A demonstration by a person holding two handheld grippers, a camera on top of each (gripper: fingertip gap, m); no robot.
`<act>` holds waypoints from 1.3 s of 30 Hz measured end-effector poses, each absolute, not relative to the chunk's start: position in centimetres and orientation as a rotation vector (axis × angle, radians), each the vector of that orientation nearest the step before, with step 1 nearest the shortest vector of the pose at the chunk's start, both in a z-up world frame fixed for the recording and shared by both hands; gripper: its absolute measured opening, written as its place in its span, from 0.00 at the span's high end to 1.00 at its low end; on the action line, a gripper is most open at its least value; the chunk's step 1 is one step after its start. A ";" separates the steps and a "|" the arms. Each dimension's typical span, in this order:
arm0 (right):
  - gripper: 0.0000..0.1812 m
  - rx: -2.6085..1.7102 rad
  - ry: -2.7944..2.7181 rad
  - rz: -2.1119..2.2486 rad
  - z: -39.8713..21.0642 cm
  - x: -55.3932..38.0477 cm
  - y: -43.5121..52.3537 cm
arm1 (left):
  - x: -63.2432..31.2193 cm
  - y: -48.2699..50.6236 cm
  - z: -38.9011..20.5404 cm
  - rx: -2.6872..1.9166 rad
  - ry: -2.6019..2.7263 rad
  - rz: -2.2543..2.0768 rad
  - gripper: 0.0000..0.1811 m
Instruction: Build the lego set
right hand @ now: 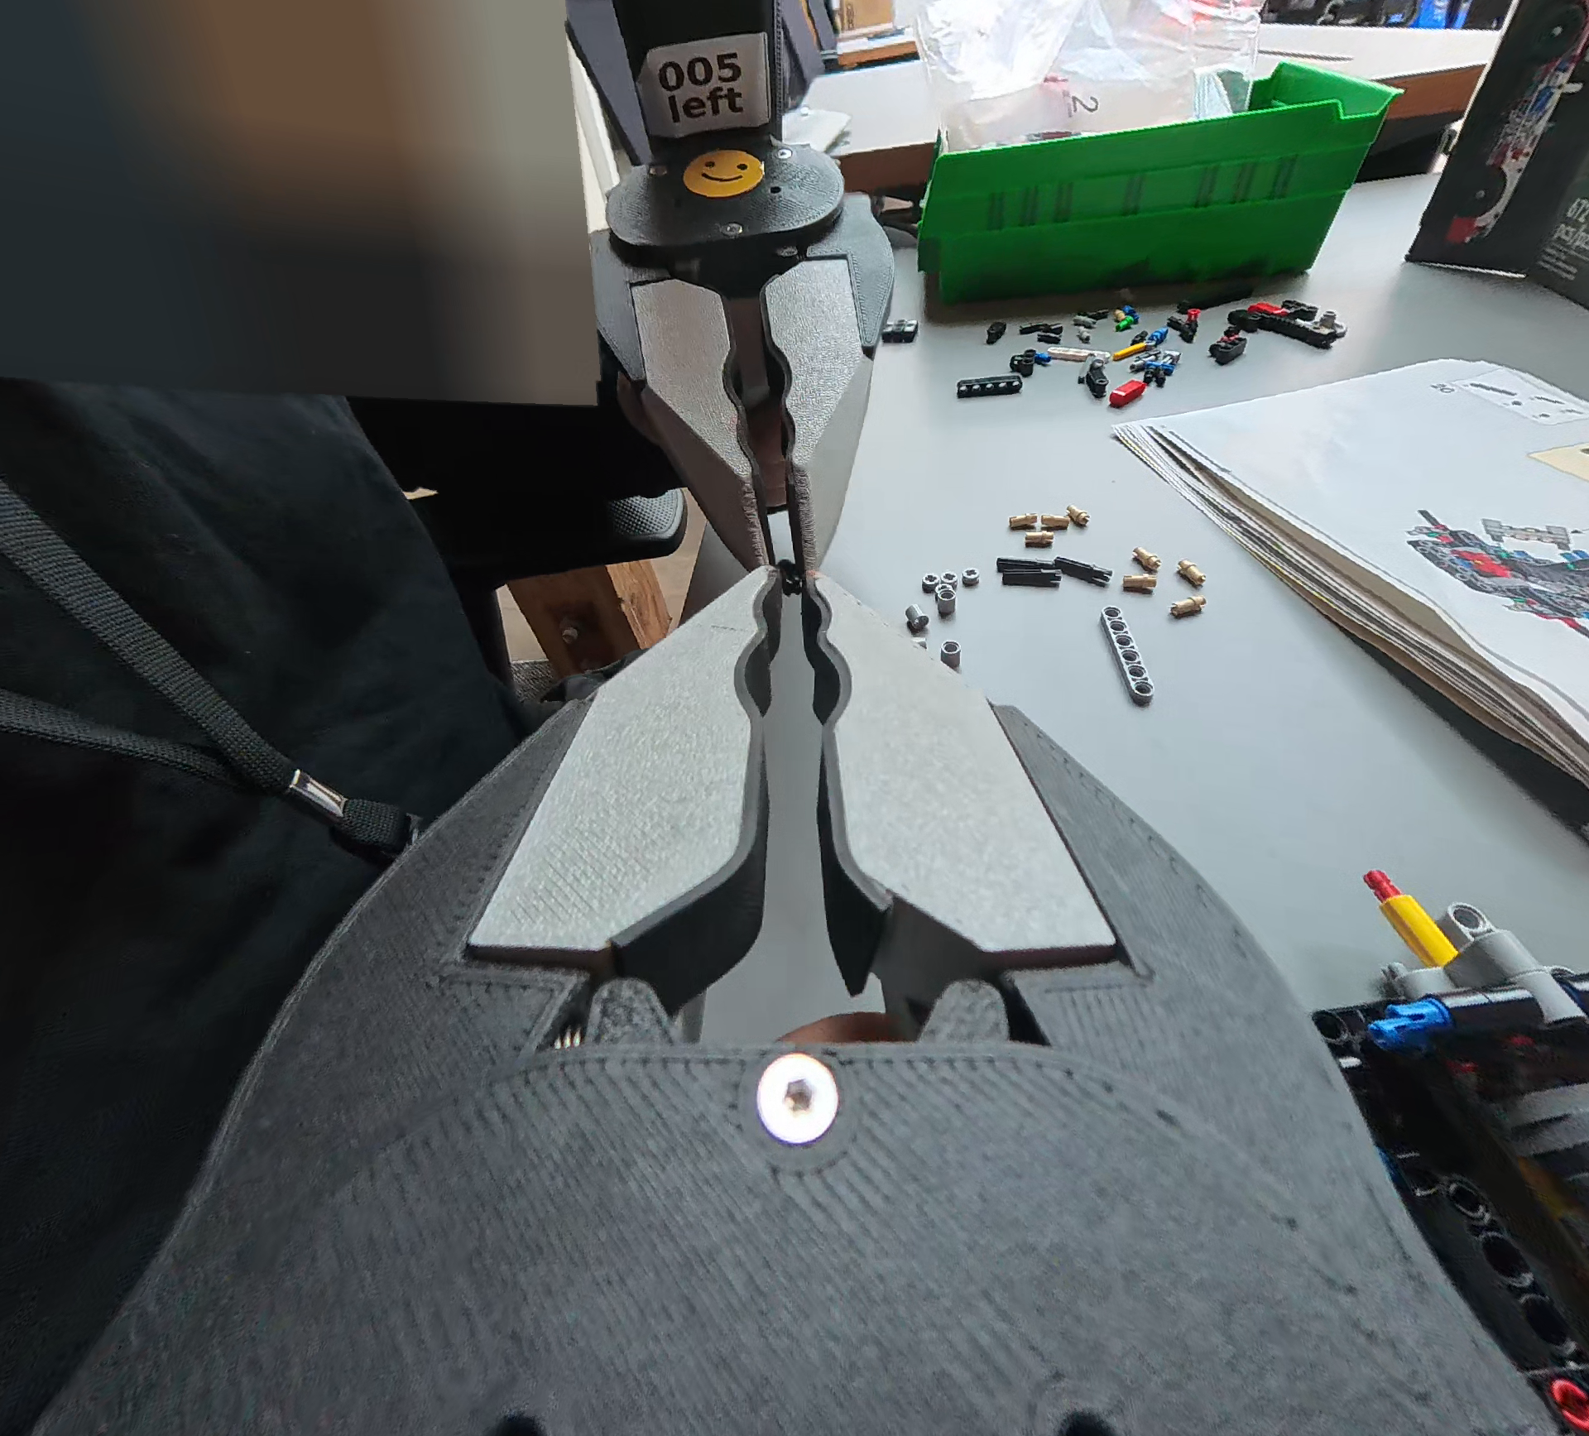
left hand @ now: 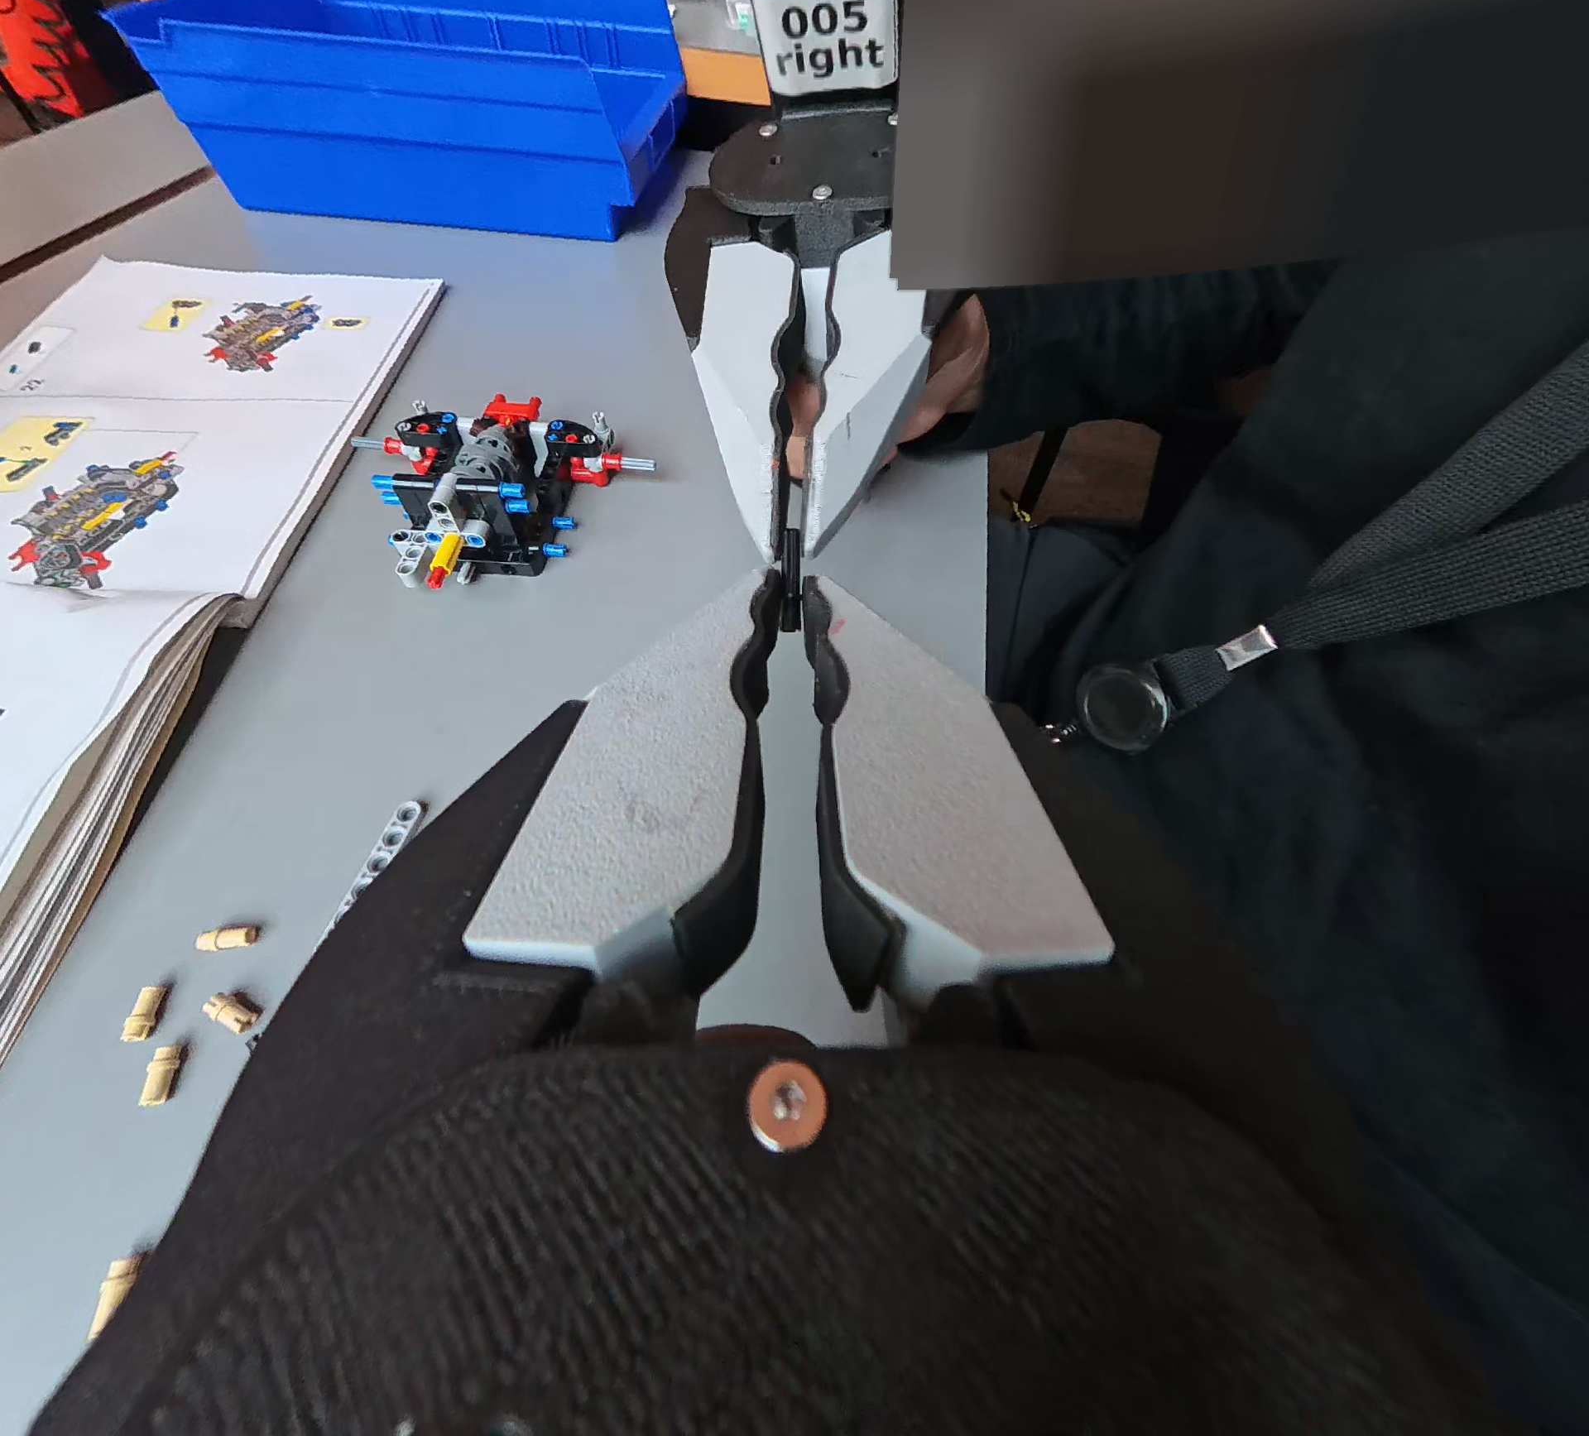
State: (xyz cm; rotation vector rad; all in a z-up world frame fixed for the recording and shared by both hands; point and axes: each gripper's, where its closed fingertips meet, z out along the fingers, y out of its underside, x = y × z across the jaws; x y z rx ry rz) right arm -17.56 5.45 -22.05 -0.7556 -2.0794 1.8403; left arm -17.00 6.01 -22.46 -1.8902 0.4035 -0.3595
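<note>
Lego pin (left hand: 788, 578), thin, black, pinched tip to tip by left tool (left hand: 789, 604) and right tool (left hand: 793, 535) above smooth grey surface (left hand: 533, 672), knobbly half-built model (left hand: 490, 492) lying near, paper booklet (left hand: 172, 432) beside.

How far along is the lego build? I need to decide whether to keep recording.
Done: a partial assembly stands on the table beside the open instruction booklet. In hand: the left gripper and right gripper both pinch one small black piece, tip to tip. Left: many loose parts, tan pins and a grey beam lie unused.
</note>
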 end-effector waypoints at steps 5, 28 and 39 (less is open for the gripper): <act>1.00 -0.765 -2.071 1.876 -21.9 -17.5 5.5 | -16.9 6.1 -22.4 -1.879 0.391 -0.382 0.99; 1.00 -0.835 -2.043 1.880 -22.6 -18.0 6.3 | -17.4 6.1 -24.0 -1.936 0.319 -0.399 0.96; 1.00 -0.847 -2.064 1.864 -23.2 -18.0 6.0 | -17.6 6.2 -24.2 -1.937 0.258 -0.412 0.99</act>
